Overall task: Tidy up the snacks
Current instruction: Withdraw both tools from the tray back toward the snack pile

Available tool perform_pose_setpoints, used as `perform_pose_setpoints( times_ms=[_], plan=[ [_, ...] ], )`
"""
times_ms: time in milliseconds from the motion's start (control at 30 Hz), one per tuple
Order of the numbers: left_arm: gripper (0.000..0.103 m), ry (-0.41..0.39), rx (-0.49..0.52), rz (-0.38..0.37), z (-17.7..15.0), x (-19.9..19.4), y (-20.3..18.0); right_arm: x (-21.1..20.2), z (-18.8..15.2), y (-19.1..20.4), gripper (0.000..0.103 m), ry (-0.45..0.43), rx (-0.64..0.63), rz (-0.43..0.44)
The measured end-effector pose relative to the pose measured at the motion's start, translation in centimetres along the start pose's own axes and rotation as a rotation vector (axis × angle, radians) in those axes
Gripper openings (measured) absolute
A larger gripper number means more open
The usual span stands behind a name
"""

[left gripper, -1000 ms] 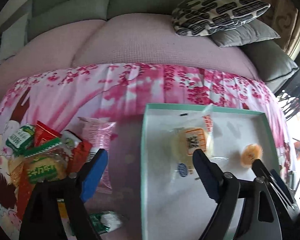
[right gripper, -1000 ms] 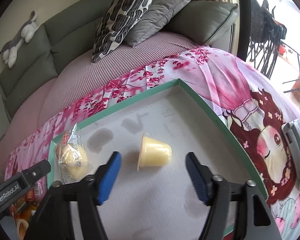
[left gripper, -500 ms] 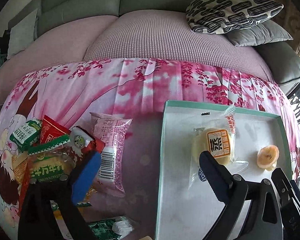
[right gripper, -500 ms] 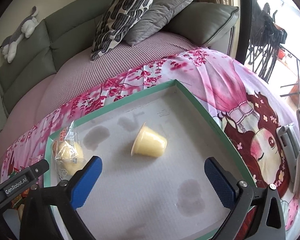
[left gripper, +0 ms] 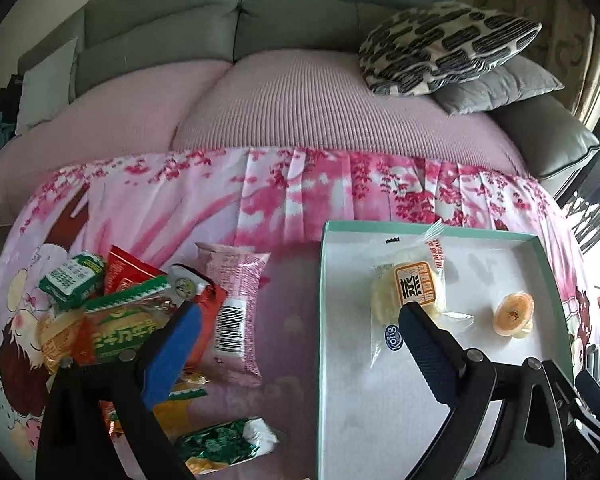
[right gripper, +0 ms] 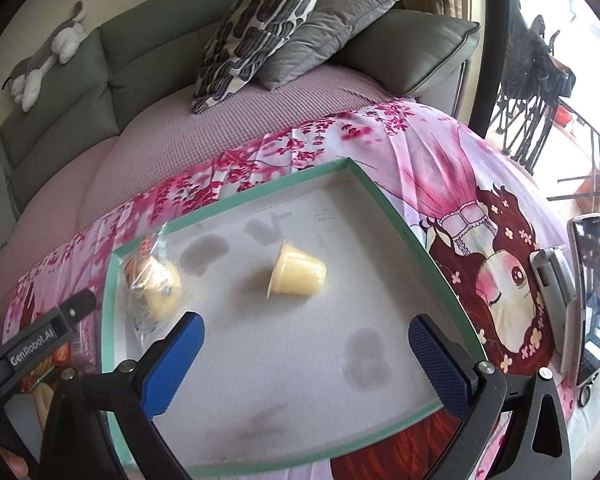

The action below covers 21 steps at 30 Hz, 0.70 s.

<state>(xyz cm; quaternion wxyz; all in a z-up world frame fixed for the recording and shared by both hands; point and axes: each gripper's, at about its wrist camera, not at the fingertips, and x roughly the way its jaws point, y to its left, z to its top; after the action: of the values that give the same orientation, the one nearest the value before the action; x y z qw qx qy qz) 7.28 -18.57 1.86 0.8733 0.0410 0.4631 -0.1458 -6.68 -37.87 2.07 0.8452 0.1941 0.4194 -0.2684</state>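
A white tray with a green rim (left gripper: 440,229) (right gripper: 260,196) lies on the pink cloth. In it lie a wrapped yellow bun (left gripper: 410,292) (right gripper: 154,280) and a yellow jelly cup (left gripper: 513,314) (right gripper: 298,274) on its side. A pile of snack packets (left gripper: 112,312) lies left of the tray, with a pink packet (left gripper: 234,308) and a green packet (left gripper: 224,444) beside it. My left gripper (left gripper: 300,320) is open and empty, held above the gap between pile and tray. My right gripper (right gripper: 306,334) is open and empty, above the tray, short of the jelly cup.
A grey sofa with a pink cover (left gripper: 300,112) runs behind the table, with a patterned cushion (left gripper: 444,48) and a grey cushion (right gripper: 324,28). A phone on a stand (right gripper: 584,296) stands at the table's right edge. A plush toy (right gripper: 44,68) lies on the sofa back.
My right gripper has opened wide and drawn back from the jelly cup. My left gripper has pulled back and shifted left, so more of the snack pile shows.
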Motion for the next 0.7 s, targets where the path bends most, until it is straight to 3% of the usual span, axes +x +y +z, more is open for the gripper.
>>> perform_pose_setpoints(
  times_ms=[133,300,700],
  plan=[
    [0.099,-0.034,0.021,-0.002,-0.8,-1.2,0.2,-0.5,-1.1,-0.1,0.103,0.011,0.036,0.035],
    [0.099,-0.023,0.022,-0.021,-1.7,-2.1,0.9,-0.4,-2.2,0.1,0.103,0.031,0.046,0.081],
    [0.099,0.026,0.018,-0.060,-4.4,-2.6,3.8,-0.5,-2.8,2.8,0.103,0.014,-0.051,0.133]
  ],
)
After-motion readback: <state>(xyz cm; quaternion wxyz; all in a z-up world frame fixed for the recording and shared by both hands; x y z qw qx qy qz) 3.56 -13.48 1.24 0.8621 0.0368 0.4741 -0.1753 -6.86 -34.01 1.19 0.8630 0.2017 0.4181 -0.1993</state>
